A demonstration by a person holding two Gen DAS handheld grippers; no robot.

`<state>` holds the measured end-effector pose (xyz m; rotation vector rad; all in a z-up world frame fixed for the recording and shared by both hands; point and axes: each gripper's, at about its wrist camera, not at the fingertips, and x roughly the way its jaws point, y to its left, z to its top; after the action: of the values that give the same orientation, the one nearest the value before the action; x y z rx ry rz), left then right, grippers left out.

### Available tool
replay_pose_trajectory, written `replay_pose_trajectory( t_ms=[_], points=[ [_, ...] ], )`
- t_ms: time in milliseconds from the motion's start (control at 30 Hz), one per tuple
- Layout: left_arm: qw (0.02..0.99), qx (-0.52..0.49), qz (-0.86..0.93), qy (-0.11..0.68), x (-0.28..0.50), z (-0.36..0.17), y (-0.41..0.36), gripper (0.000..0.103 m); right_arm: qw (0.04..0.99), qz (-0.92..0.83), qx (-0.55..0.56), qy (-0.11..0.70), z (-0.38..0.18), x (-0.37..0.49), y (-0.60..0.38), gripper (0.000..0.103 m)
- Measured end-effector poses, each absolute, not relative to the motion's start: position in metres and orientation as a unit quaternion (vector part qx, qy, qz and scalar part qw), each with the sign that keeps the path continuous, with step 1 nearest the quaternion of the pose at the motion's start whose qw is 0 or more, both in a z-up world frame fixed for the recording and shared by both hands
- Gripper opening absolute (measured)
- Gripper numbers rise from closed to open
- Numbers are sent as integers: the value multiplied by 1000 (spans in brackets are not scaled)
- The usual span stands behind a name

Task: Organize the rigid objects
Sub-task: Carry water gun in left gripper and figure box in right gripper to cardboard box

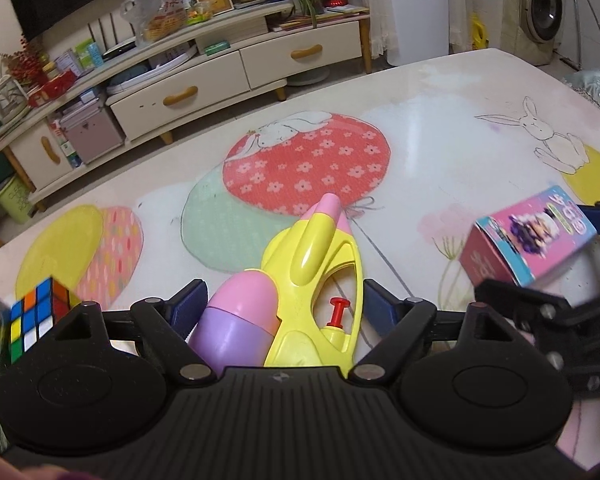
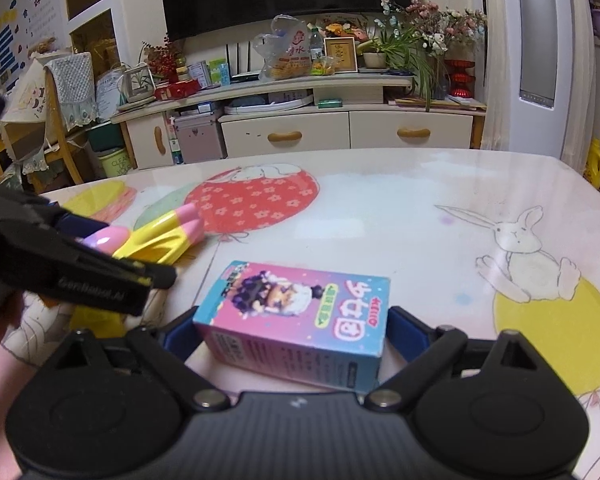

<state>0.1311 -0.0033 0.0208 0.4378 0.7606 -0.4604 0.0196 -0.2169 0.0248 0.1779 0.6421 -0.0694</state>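
left gripper (image 1: pixel 280 304) spread, astride the water gun (image 1: pixel 300 276) lying on the table (image 1: pixel 440 128), pads apparently clear | right gripper (image 2: pixel 292 326) bracketing the pink box (image 2: pixel 300 316), grip uncertain | risk: the two tools sat close and could collide; curved gun may squirt out under squeeze

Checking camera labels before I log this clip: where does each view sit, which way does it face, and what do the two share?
Left wrist: on the left gripper, looking down over the table at the water gun between its open fingers; puzzle cube at left.
Right wrist: on the right gripper, facing the TV cabinet, pink box between its fingers; contact unclear.
Shared: gun, box, table, cabinet, and each other's gripper.
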Motion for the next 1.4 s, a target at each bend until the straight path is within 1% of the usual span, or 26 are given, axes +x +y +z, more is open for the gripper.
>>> replay_pose_trajectory(
  t_ms=[100,200,533,833,1067,1400],
  points=[
    [883,200,-212,367,121,22,1,99,945,-32,86,314,25,18,-218,94],
    [885,190,-207,372,109,25,5,98,945,-34,83,314,25,16,-220,94],
    [884,177,-193,388,69,26,23,98,946,-34,80,313,26,6,-220,93],
    [890,143,-168,398,43,28,49,98,952,4,59,302,30,-7,-198,93],
    [900,113,-165,388,32,32,62,98,952,17,49,302,30,-18,-184,93],
    [907,65,-177,376,19,42,87,98,950,8,66,305,34,-41,-173,93]
  ],
)
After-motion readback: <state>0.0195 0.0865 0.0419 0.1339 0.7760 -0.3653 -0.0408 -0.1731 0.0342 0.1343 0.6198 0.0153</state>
